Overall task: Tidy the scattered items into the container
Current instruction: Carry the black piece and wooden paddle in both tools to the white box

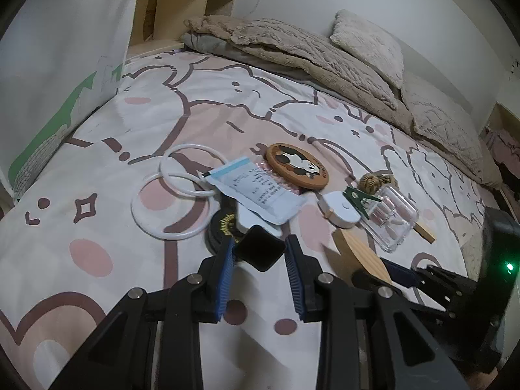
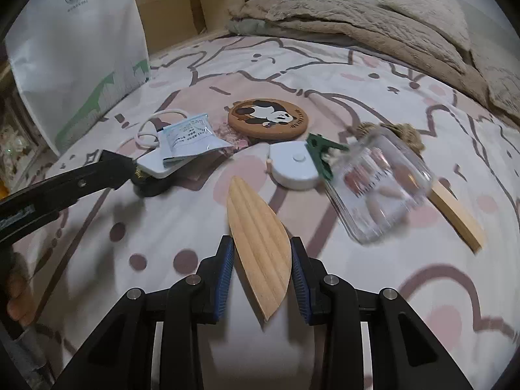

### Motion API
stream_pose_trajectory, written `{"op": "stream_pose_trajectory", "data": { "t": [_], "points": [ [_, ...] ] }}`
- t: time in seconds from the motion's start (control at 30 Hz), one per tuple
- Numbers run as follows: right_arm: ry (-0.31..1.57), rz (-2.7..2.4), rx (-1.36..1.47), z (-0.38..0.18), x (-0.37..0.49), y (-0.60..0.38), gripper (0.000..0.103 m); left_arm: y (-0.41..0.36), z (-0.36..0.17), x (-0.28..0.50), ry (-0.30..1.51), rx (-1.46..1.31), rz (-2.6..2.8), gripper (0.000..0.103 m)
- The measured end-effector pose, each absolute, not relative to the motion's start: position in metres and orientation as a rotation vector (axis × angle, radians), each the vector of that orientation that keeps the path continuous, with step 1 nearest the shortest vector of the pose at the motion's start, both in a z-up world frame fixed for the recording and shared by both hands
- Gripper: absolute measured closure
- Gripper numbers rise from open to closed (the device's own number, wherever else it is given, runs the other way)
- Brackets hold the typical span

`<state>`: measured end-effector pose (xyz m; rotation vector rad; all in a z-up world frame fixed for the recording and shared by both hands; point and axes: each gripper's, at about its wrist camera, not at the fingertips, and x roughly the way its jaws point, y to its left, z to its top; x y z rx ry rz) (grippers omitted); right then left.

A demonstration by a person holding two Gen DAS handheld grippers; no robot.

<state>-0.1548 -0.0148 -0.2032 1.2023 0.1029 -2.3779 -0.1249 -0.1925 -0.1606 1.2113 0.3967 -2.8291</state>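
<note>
Left wrist view takes in a bed (image 1: 97, 260) under a smooth cotton sheet printed with pink blobs and brown cartoon outlines. At far left stands a white paper bag (image 1: 65, 65) with a jagged green print; in the right wrist view it carries a round logo and a line of small writing too small to read. Next come two thin white rings (image 1: 169, 208), overlapping and glossy. A flat sealed sachet (image 1: 256, 191), white with a pale blue edge, bears lines of small print that I cannot read. Beyond it lies a round cork-coloured coaster (image 1: 297, 165) with a panda picture; lettering curves along its rim, illegible. Right of that sit a rounded white plastic tape measure (image 1: 341, 209), a green clip (image 1: 359, 196), a knot of coarse woven rope (image 1: 373, 180) and a clear hard plastic box (image 1: 390, 217) holding pinkish false nails.

Near the lens, the left gripper (image 1: 259, 250) has its ribbed blue pads clamped on a black rounded-square piece (image 1: 260, 248), above a dark disc (image 1: 221, 230) with a gold sunburst emblem.

Further right, the right gripper (image 2: 262, 263) straddles a leaf-shaped wooden piece (image 2: 260, 243) with carved lengthwise grooves; its pads sit against both edges, gripping it. A plain wooden stick (image 2: 458, 211) lies at far right.
</note>
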Motion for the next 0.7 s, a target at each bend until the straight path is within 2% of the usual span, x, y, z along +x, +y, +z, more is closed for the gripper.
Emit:
{"op": "stream_pose_trajectory", "data": {
  "t": [0.3,0.47,0.7],
  "points": [
    [-0.036,-2.430,1.170,-0.179,-0.122,0.027,0.068,-0.172,-0.147,-0.118,0.323,1.173,-2.848,0.072],
    [-0.118,-2.445,1.157,-0.167,-0.101,0.048,0.068,-0.169,-0.140,-0.113,0.384,1.171,-2.865,0.072],
    [-0.123,-2.469,1.155,-0.152,-0.072,0.066,0.068,-0.152,-0.135,-0.105,0.363,1.180,-2.877,0.072]
  ]
}}
